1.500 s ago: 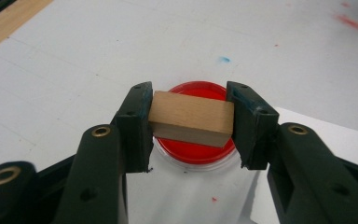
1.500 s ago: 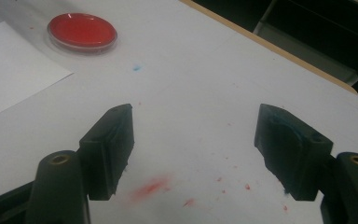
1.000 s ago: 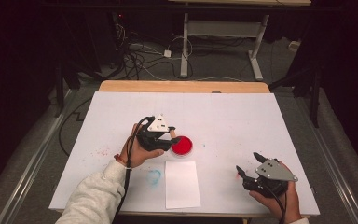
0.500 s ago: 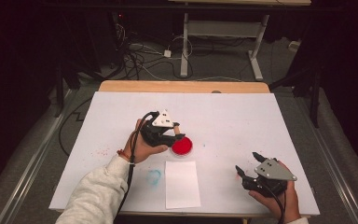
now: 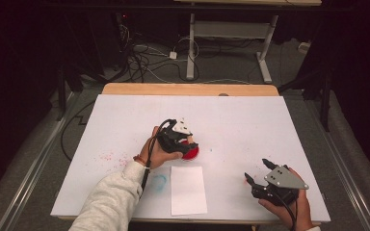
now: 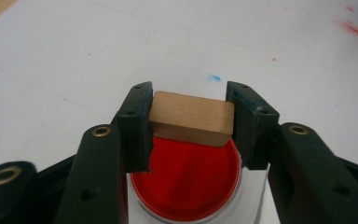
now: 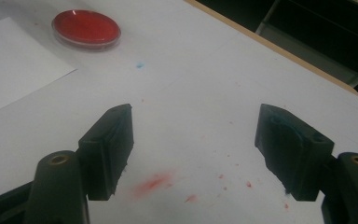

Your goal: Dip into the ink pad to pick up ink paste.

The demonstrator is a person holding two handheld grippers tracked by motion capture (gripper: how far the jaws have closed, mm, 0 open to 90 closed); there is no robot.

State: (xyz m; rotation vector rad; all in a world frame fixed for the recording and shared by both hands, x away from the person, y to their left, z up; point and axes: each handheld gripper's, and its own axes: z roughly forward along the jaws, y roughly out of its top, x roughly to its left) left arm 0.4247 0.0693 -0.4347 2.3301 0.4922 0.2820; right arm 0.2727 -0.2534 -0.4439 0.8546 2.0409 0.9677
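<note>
Right claw [image 5: 256, 174] sits near the bench's [image 5: 270, 125] front edge, jaws wide apart, nothing between them. Sheet of white paper [image 5: 188, 190] lies flat just left of it. Farther in, left claw [image 6: 190, 122] is clamped on a small wooden block [image 6: 192, 118], gripped across its short ends and held just over a round red ink dish [image 6: 191, 179]. Block looks light, rigid, non-fragile; flat ends should give a secure hold. No readable labels or writing anywhere.

Grey sleeve [image 5: 107, 202], black claws, brass screws
</note>
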